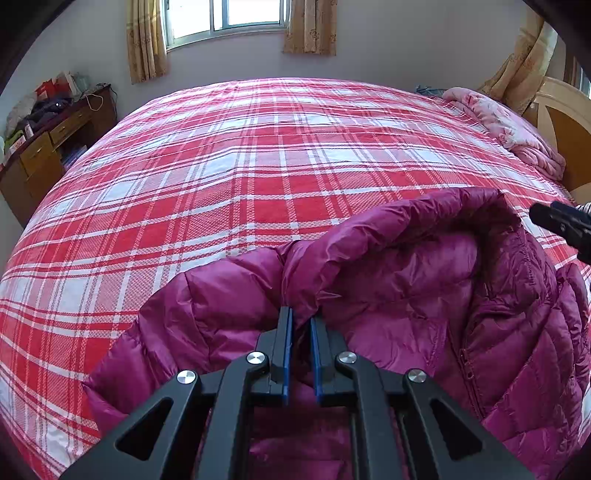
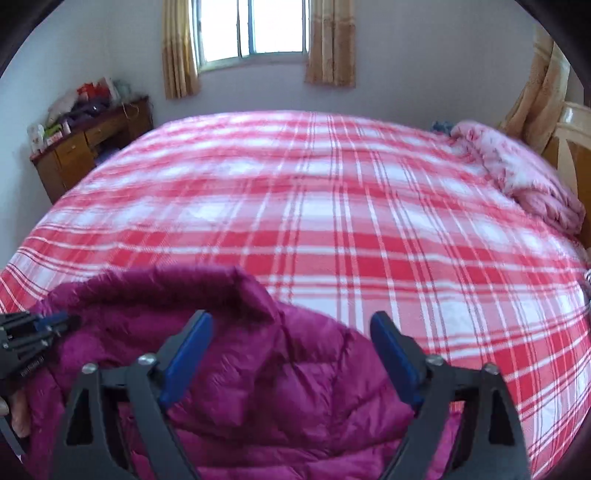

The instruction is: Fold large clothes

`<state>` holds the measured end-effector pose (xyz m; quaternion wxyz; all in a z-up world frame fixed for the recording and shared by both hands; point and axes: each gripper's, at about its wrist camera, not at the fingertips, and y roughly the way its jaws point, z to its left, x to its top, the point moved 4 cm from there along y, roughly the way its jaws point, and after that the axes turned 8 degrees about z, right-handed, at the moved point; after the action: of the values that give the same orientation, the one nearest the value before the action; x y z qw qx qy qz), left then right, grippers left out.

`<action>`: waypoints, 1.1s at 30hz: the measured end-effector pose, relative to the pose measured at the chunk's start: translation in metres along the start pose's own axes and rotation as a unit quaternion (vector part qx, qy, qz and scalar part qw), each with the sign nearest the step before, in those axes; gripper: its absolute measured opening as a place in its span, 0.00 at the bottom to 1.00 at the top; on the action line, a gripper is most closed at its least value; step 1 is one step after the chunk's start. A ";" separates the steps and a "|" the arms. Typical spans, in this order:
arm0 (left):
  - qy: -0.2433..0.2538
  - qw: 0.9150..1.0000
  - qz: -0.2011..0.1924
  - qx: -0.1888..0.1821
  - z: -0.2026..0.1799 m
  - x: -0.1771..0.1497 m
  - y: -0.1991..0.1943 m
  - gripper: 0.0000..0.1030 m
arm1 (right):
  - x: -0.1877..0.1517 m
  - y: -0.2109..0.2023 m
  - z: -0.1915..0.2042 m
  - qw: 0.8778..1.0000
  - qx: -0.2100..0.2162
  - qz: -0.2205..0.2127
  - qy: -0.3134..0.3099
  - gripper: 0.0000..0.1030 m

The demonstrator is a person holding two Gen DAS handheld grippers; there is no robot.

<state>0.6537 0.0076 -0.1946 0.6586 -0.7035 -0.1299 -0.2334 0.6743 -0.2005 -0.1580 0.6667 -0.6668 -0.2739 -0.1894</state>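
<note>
Now L gripper [image 1: 301, 321] pinches jacket [image 1: 406, 295]; R gripper [image 2: 291, 354] wide above it.

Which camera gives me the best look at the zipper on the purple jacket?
The left wrist view. There the zipper runs down the open front of the purple jacket, sharp enough to show its teeth. In the right wrist view the jacket is blurred, and no zipper can be made out.

Daylight from a sliding window [image 1: 225, 18] with tan patterned curtains [image 1: 146, 40] falls across a wide bed under a red-and-white plaid cover [image 1: 258, 177], a cluttered brown wooden desk [image 1: 48, 144] beside pale walls [image 2: 424, 74].
</note>
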 end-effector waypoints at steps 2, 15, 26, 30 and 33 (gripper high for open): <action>-0.006 1.000 0.002 -0.001 0.004 -0.002 0.001 0.08 | 0.004 0.009 0.008 1.000 0.000 0.015 -0.015 0.70; -0.021 0.999 -0.012 -0.025 0.014 -0.013 -0.009 0.09 | -0.046 0.031 0.013 0.995 -0.051 0.026 -0.083 0.09; -0.067 0.989 -0.113 -0.066 0.006 0.009 -0.081 0.33 | -0.058 0.045 0.013 0.993 -0.064 0.031 -0.094 0.09; -0.071 0.989 -0.126 -0.039 -0.010 0.033 -0.067 0.79 | -0.060 0.047 0.018 0.991 -0.079 0.029 -0.103 0.10; -0.054 0.994 -0.098 -0.015 -0.026 0.041 -0.037 0.79 | -0.061 0.047 0.017 0.992 -0.077 0.028 -0.100 0.10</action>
<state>0.6664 -0.0191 -0.1418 0.6143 -0.7085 -0.2300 -0.2604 0.6534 -0.1887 -0.2333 0.5877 -0.7390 -0.3051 -0.1239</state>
